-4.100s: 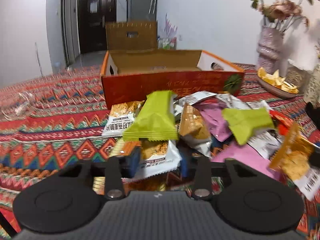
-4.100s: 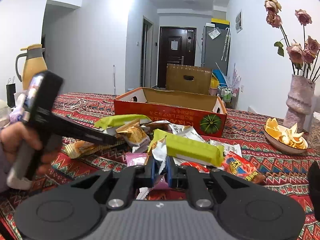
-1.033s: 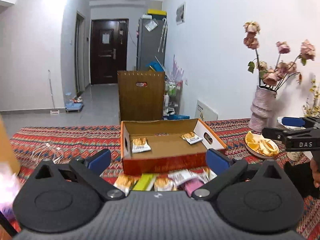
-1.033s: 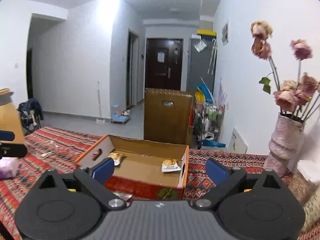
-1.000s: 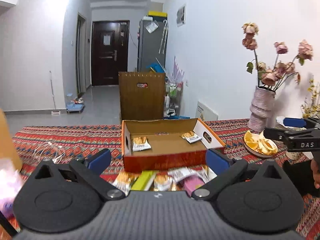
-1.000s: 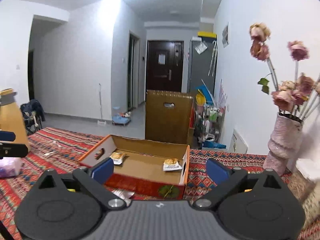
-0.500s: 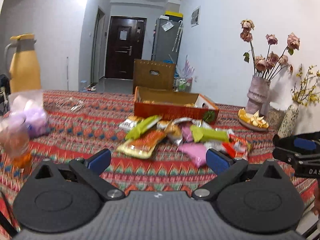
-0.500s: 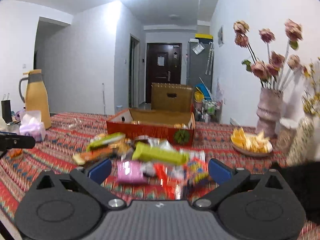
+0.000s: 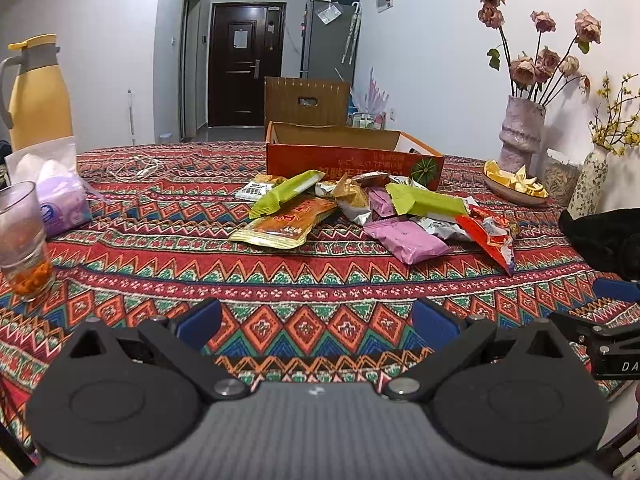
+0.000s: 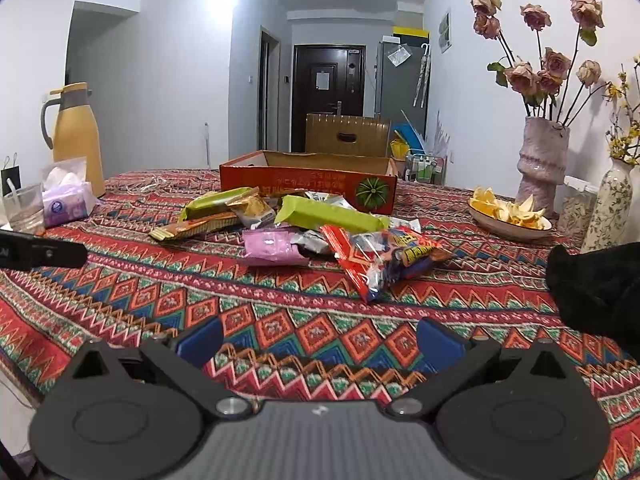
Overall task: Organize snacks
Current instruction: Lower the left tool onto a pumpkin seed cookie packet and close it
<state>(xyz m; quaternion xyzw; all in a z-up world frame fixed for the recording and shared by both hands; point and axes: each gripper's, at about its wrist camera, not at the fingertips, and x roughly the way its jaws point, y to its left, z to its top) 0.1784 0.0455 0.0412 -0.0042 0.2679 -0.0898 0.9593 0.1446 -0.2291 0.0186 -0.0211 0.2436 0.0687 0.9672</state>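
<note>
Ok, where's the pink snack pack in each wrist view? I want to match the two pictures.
Left wrist: pink pack lies right of centre, at the near edge of the snack pile, beside the red pack.
Right wrist: pink pack lies left of centre, at the near edge of the pile, left of the red pack.
Shared landmark: the orange box behind the pile.

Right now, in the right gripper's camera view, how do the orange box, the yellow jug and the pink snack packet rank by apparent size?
1. orange box, clearly largest
2. yellow jug
3. pink snack packet, though it lies nearer the camera
</note>
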